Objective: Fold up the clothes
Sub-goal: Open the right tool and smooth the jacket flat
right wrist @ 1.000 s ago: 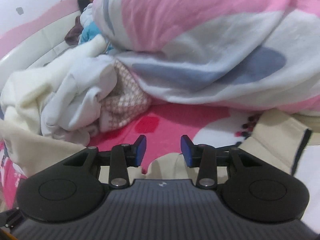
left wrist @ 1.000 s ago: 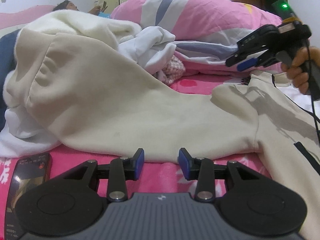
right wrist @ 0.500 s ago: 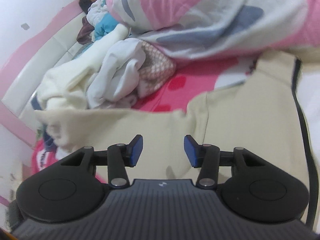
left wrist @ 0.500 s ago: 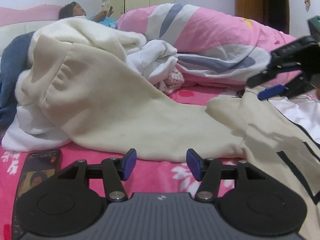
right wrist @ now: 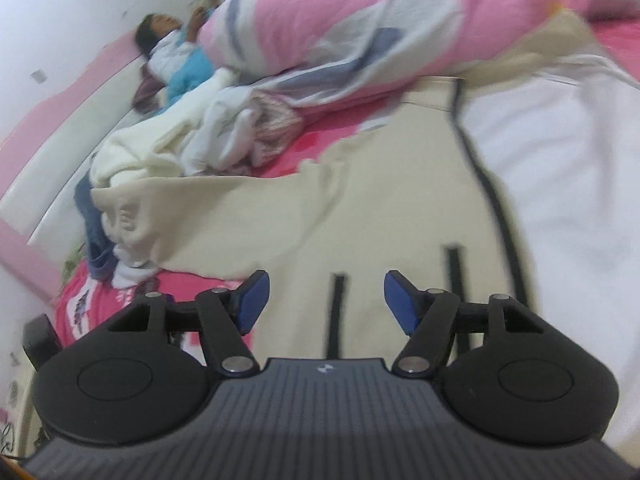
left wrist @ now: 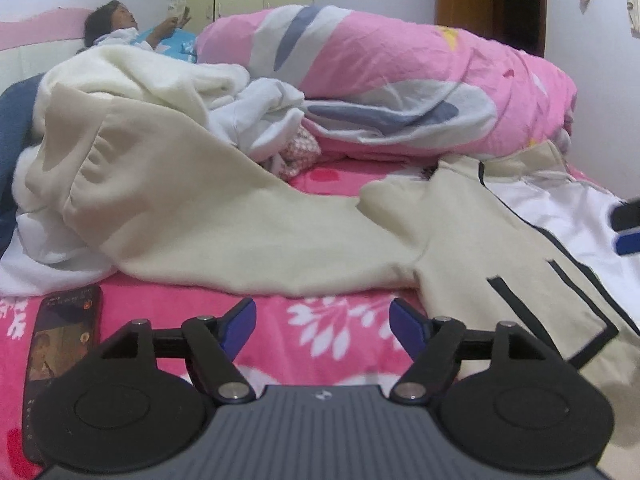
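A cream jacket with black stripes and a white front panel (left wrist: 460, 236) lies spread on the pink flowered bed sheet (left wrist: 320, 332); its long sleeve (left wrist: 200, 208) runs left to a gathered cuff. My left gripper (left wrist: 323, 323) hovers over bare sheet just short of the sleeve's hem, jaws opening, nothing between them. In the right wrist view the jacket (right wrist: 360, 220) fills the middle, and my right gripper (right wrist: 325, 300) hangs above its striped body, jaws opening and empty. The right gripper's fingertips (left wrist: 628, 232) show at the left wrist view's right edge.
A phone (left wrist: 60, 360) lies on the sheet at lower left. A heap of white and blue clothes (left wrist: 240, 112) sits behind the sleeve. A big pink quilt (left wrist: 400, 80) fills the back. A person (left wrist: 132, 28) lies at the headboard.
Both grippers' jaws have spread wider. The right gripper swung from the quilt side back over the jacket's body, leaving the left view's upper right. The left gripper drew back a little from the sleeve.
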Available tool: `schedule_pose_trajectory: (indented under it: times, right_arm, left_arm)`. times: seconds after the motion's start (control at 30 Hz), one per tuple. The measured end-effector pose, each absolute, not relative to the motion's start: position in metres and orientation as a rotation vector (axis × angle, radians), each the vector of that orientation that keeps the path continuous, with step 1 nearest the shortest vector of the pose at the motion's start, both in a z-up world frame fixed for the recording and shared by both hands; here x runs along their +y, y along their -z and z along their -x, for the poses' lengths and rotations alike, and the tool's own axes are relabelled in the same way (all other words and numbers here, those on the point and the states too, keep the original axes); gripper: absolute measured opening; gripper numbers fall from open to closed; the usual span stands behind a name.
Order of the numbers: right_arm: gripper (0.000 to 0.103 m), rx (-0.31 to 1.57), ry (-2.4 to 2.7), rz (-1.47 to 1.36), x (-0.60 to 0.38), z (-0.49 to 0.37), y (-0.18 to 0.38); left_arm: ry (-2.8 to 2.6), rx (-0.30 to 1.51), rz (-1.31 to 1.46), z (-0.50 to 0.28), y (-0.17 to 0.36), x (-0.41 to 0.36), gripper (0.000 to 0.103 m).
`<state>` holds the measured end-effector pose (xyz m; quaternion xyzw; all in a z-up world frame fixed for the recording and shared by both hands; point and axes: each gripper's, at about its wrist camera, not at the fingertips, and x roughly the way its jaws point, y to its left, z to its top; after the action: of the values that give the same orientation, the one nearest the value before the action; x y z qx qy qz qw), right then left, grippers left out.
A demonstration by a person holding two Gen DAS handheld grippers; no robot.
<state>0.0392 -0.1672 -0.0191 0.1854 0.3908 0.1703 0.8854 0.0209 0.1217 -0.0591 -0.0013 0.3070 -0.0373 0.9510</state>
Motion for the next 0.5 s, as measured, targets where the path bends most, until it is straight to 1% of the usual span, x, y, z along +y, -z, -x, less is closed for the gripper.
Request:
schedule_pose_trajectory:
  times: [0.23, 0.5]
  right_arm:
    - [0.066, 0.798, -0.155, -0.372, -0.204, 0.014, 0.045]
    - [0.066, 0.754, -0.112, -0.306, -0.226, 0.036, 0.070]
  left_arm:
    - [0.109, 0.747, 0.055, -0.014, 0.061, 0.115, 0.077]
    - [0.155, 0.770, -0.036, -0.004, 0.055, 0.070, 0.077]
